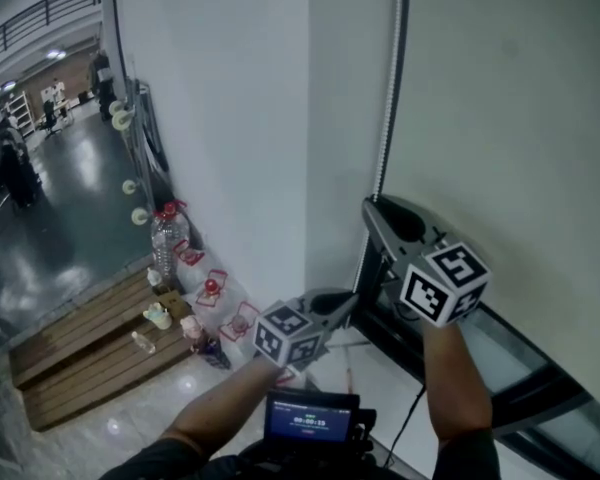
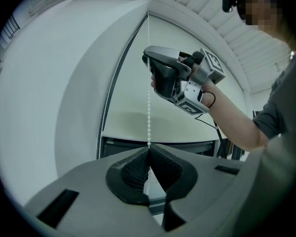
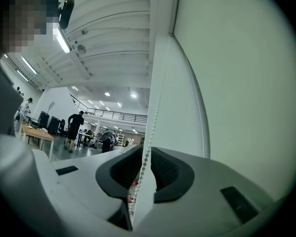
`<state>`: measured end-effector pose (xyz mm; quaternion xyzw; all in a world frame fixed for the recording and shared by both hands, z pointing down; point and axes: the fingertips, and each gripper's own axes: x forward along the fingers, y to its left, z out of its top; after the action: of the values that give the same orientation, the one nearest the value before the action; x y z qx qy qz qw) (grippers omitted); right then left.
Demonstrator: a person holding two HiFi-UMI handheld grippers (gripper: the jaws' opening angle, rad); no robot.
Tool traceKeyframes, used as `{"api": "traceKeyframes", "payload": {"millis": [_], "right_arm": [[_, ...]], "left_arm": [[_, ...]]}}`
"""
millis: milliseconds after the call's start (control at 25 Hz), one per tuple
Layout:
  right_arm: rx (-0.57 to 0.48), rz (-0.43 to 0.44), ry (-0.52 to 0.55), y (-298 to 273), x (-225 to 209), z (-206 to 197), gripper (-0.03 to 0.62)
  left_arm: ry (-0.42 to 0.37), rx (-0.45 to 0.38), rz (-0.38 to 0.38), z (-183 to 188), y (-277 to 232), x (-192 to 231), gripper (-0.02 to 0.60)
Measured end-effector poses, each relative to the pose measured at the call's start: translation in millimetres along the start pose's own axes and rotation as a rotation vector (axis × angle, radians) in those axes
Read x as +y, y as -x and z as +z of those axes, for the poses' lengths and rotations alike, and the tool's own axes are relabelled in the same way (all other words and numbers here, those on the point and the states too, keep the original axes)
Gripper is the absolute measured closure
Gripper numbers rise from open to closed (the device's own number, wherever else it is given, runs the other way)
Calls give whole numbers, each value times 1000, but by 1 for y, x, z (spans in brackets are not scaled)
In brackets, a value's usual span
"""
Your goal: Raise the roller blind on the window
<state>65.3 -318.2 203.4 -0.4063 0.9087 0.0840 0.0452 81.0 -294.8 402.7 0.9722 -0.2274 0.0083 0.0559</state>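
Both at bead chain (image 2: 148,117): left gripper (image 2: 148,149) clamped on; right gripper (image 3: 146,152) above, apart around it.

The roller blind (image 1: 510,98) is pale cream; the bead chain (image 2: 148,98) is white; the left gripper (image 2: 148,152) and right gripper (image 3: 147,154) are grey with black ribbed pads; their marker cubes (image 1: 443,283) are white with black squares; the window frame (image 2: 197,146) is black.

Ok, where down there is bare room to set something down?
The wooden platform is bare at its left end, away from the wall, and so is the glossy floor beyond it. Along the wall's foot it is crowded: water bottle, cups and small red items.
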Motion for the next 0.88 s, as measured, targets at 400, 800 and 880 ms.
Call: {"api": "traceKeyframes", "payload": {"millis": [400,800,880], "right_arm": [[-47,-3,-48,8,-4,3,586],[-38,-6,-35,10,3,-10,588],[-18,-10,-43,9,5,-21,588]], "left_arm": [[7,3,4,-3,-3,0,584],[14,22,8,-16,-1,2,584],[29,38,13,-26,0,5,584]]}}
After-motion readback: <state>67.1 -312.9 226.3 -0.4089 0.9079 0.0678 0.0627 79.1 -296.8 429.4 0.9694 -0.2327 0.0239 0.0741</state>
